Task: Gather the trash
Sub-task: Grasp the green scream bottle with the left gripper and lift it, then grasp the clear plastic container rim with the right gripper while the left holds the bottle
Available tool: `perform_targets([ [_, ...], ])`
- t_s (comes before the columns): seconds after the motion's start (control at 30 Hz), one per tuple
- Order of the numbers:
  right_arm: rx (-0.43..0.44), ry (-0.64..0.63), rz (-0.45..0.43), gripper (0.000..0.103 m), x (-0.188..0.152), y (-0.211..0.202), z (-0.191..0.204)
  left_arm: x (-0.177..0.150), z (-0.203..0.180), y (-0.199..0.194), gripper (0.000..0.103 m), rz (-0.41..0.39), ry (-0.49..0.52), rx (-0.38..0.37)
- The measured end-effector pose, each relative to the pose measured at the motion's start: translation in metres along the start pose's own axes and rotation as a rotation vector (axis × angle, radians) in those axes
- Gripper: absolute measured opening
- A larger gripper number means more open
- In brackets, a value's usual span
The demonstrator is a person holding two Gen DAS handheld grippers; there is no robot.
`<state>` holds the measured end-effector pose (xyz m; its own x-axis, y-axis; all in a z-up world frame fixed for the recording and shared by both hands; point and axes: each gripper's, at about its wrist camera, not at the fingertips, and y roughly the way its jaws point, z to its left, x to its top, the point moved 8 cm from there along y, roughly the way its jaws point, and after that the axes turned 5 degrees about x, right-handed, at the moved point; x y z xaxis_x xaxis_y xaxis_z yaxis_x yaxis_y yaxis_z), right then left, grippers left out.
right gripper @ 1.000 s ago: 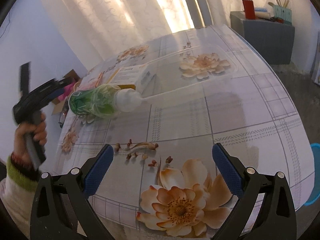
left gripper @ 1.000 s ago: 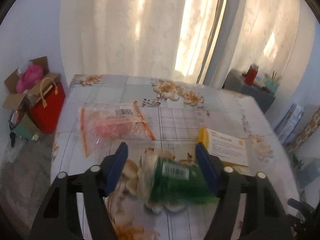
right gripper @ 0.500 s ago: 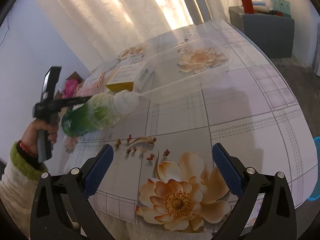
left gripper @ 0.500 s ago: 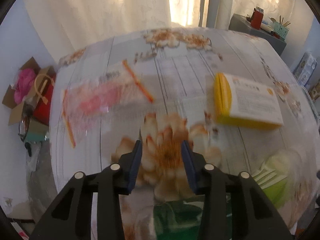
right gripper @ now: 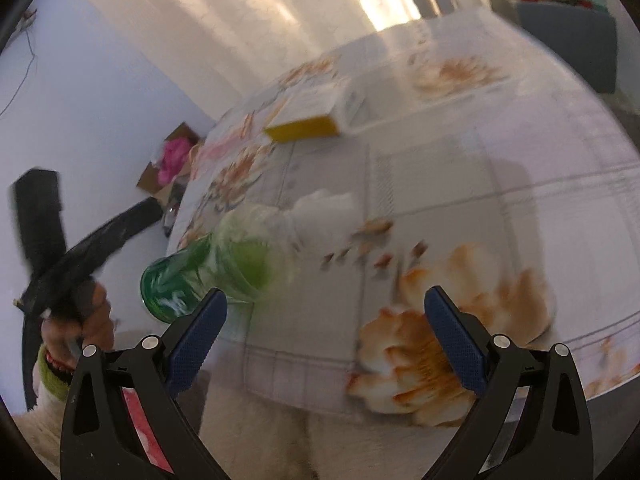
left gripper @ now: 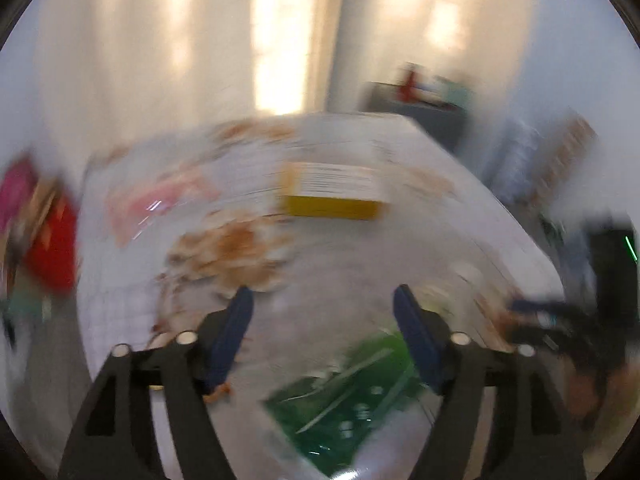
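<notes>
**Green bottle off the left gripper, at the table's near edge**

The table, covered in a flowered, checked cloth, fills most of both views, with pale curtains lit behind it at 12 o'clock. In the left wrist view a red bag sits on the floor at 9 o'clock, badly blurred.

On the cloth, a yellow-edged box lies flat at about 12 o'clock from the left gripper; in the right wrist view the same box lies toward 11 o'clock. A pink clear packet lies at 10 o'clock from the left gripper, apart from the box.

The green bottle, with a white cap end pointing up toward 1 o'clock, shows at 10 o'clock in the right wrist view, by the table's near edge; blur hides whether it rests on the cloth. In the left wrist view the bottle lies low at 5 o'clock, below the blue pads.

The left gripper's jaws stand wide apart, gripping nothing. The right gripper is likewise spread wide and empty, above the big orange flower print.
</notes>
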<state>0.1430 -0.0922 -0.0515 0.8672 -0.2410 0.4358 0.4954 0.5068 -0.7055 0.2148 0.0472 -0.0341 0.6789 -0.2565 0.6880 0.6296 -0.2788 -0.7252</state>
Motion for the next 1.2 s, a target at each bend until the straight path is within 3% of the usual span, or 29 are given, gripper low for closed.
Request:
perform_targets([
  [0.1,0.0,0.003,0.027,0.089,-0.006,0.007,0.003,-0.032,-0.043,0.002,0.078,0.073,0.187,-0.014],
  [0.17,0.007,0.01,0.036,0.084,-0.008,0.009,0.004,-0.052,-0.057,0.011,0.079,0.126,0.272,0.022],
  [0.27,0.002,0.017,0.037,0.076,-0.009,0.007,0.003,-0.069,-0.063,0.021,0.08,0.146,0.362,0.137],
  [0.33,0.015,0.023,0.039,0.072,-0.007,0.007,0.004,-0.074,-0.064,0.024,0.076,0.191,0.322,0.111],
  [0.4,0.033,0.019,0.039,0.07,-0.002,0.008,0.007,-0.077,-0.064,0.024,0.07,0.235,0.246,0.033],
  [0.5,0.072,0.008,0.041,0.066,0.004,0.012,0.016,-0.083,-0.065,0.024,0.07,0.292,0.134,-0.049],
  [0.67,0.149,0.012,0.075,0.06,0.004,0.023,0.029,-0.08,-0.057,0.031,0.07,0.337,-0.027,-0.098],
  [0.8,0.135,0.016,0.062,0.06,0.001,0.015,0.025,-0.075,-0.042,0.042,0.07,0.359,-0.18,-0.163],
  [0.93,0.08,0.019,0.001,0.064,0.007,-0.009,0.006,-0.068,-0.032,0.045,0.069,0.34,-0.216,-0.166],
  [1.2,0.071,0.125,-0.094,0.065,0.032,-0.045,-0.032,-0.067,-0.025,0.041,0.063,0.294,-0.274,-0.139],
])
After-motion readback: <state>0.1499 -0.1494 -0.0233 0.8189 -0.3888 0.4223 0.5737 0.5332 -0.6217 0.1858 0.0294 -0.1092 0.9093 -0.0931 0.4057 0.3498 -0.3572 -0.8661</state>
